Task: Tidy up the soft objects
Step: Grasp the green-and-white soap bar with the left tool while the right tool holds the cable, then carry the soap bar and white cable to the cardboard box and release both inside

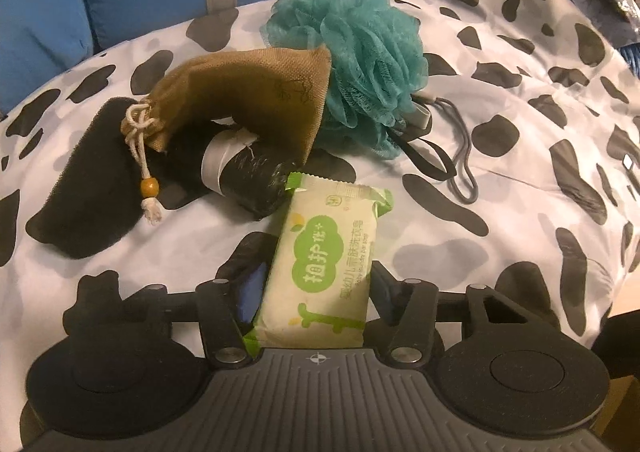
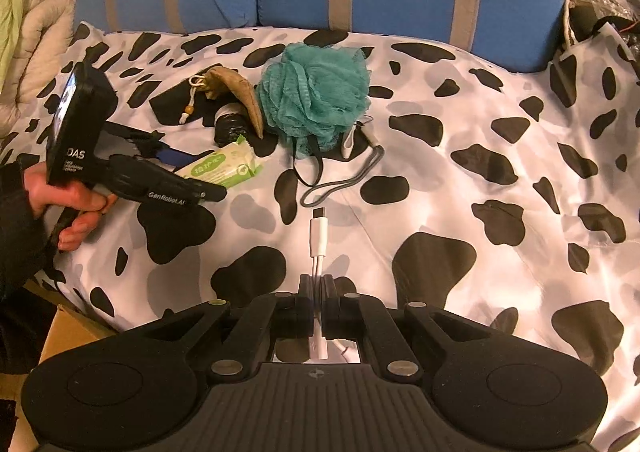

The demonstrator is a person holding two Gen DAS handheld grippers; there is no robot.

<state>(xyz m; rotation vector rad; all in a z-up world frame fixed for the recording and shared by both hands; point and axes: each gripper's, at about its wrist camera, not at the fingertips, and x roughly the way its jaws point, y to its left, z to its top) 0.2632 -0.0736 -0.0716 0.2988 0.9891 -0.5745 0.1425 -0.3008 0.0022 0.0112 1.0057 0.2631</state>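
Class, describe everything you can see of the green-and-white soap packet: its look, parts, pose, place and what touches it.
The soap packet is a pale cream wrapper, plastic by its sheen, with crimped green ends, a green cloud-shaped label and printed writing. It lies lengthwise between the left gripper fingers, their pads against its long sides, over the cow-print cloth. Its far end lies close to a black roll; contact is unclear.

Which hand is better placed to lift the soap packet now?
Left. The left gripper already has its fingers on either side of the soap packet. The right gripper is shut on a white cable adapter.
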